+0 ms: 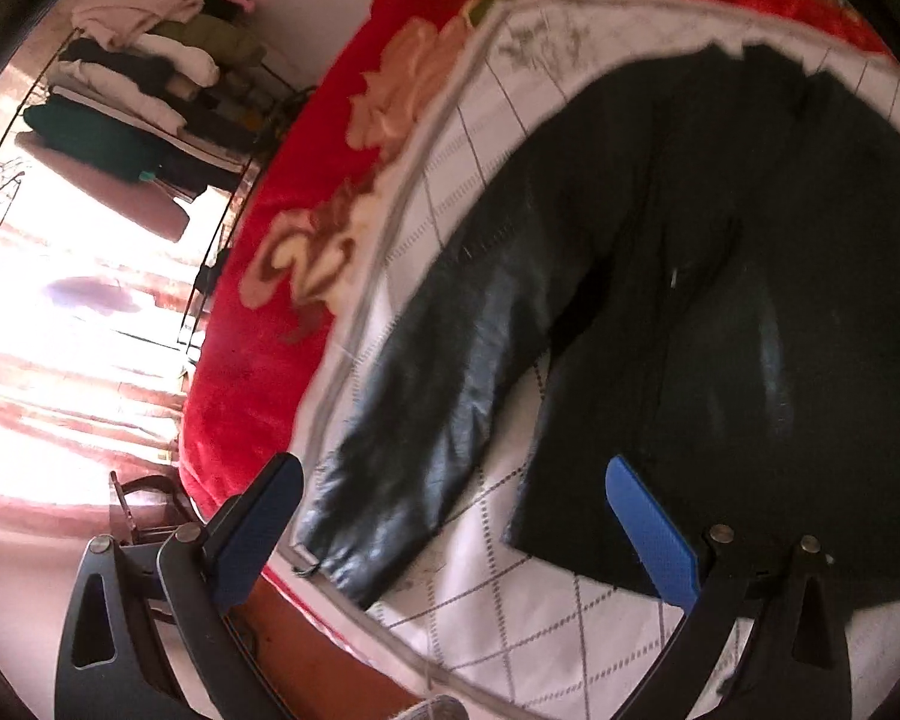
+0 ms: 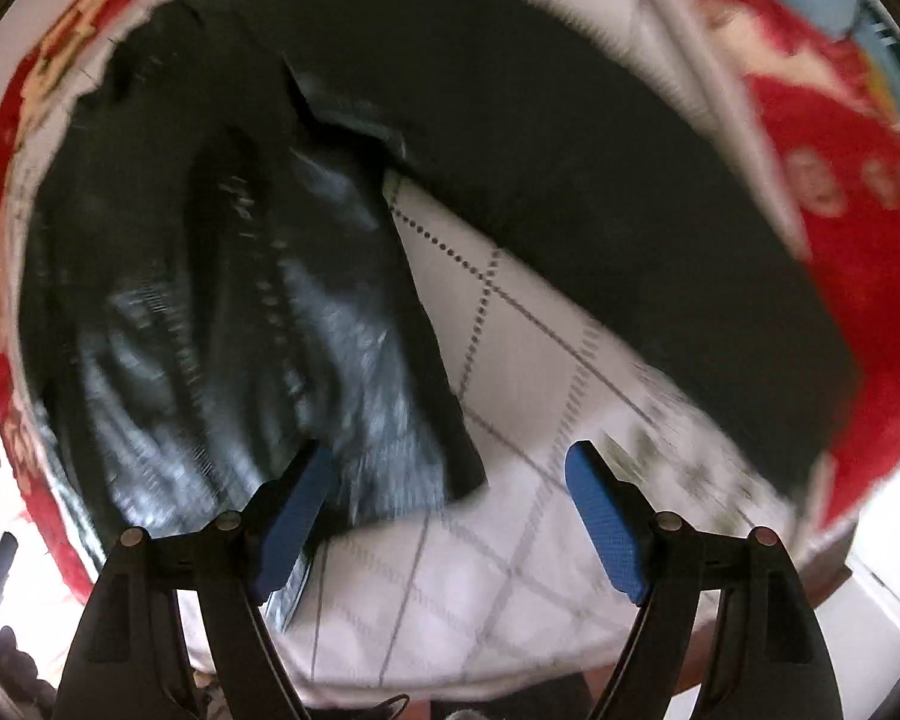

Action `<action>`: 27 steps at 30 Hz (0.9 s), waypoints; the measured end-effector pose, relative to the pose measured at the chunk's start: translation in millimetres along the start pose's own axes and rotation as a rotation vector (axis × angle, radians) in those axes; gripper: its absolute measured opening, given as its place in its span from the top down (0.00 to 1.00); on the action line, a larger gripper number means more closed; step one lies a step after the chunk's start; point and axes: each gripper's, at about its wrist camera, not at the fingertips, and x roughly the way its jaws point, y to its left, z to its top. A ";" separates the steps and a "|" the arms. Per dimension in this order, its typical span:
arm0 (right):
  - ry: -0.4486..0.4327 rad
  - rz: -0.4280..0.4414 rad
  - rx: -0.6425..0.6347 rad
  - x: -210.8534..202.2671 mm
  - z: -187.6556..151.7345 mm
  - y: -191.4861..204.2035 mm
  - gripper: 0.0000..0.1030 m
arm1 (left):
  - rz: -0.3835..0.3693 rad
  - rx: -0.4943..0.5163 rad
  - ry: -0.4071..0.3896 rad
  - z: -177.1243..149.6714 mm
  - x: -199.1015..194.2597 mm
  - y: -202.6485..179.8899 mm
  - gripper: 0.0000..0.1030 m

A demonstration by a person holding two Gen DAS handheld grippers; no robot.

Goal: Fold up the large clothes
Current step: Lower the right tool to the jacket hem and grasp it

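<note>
On the bed, in the left wrist view, your left hand-held gripper hangs spread and empty above the black jacket, which lies flat on the white quilt, its near sleeve angled out toward the quilt's edge; no fold looks started. In the right wrist view, your right hand-held gripper is likewise spread, holding nothing, over the hem corner, the far sleeve stretched out. Next, probably: pinch one sleeve cuff and carry it across the body.

I saw a black jacket on a white grid-checked quilt, over a red floral blanket; blue finger pads.
</note>
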 end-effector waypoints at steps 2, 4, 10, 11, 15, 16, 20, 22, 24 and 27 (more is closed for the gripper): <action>0.046 0.039 0.009 30.4 6.0 2.8 0.39 | -0.004 0.017 0.012 1.2 13.3 -13.3 0.00; 0.038 0.052 0.010 41.8 2.0 6.4 0.60 | -0.002 0.051 0.015 -0.5 22.5 -23.7 0.00; -0.031 0.041 0.047 34.4 -33.1 3.3 0.89 | -0.002 0.151 0.029 -14.6 34.5 -48.3 0.00; -0.013 0.040 0.063 36.8 -37.0 0.2 0.89 | -0.004 0.169 0.035 -17.3 34.5 -51.4 0.00; 0.037 0.033 0.079 41.1 -41.1 -7.5 0.85 | -0.020 0.235 0.033 -19.4 27.2 -67.3 0.00; 0.044 0.069 0.098 42.5 -37.4 -9.8 0.77 | -0.026 0.253 0.021 -18.2 23.4 -73.0 0.00; -0.008 0.256 0.375 26.1 -38.5 -69.7 0.53 | -0.063 0.307 -0.041 -8.3 7.6 -102.0 0.00; -0.047 0.296 0.578 23.5 -50.1 -115.2 0.52 | -0.098 0.334 -0.069 -5.0 2.5 -121.4 0.00; -0.080 0.332 0.760 27.8 -64.4 -156.7 0.51 | -0.129 0.357 -0.099 -2.7 0.1 -141.6 0.00; -0.198 0.501 0.980 37.5 -79.0 -206.8 0.52 | -0.154 0.382 -0.122 -2.8 4.2 -174.5 0.00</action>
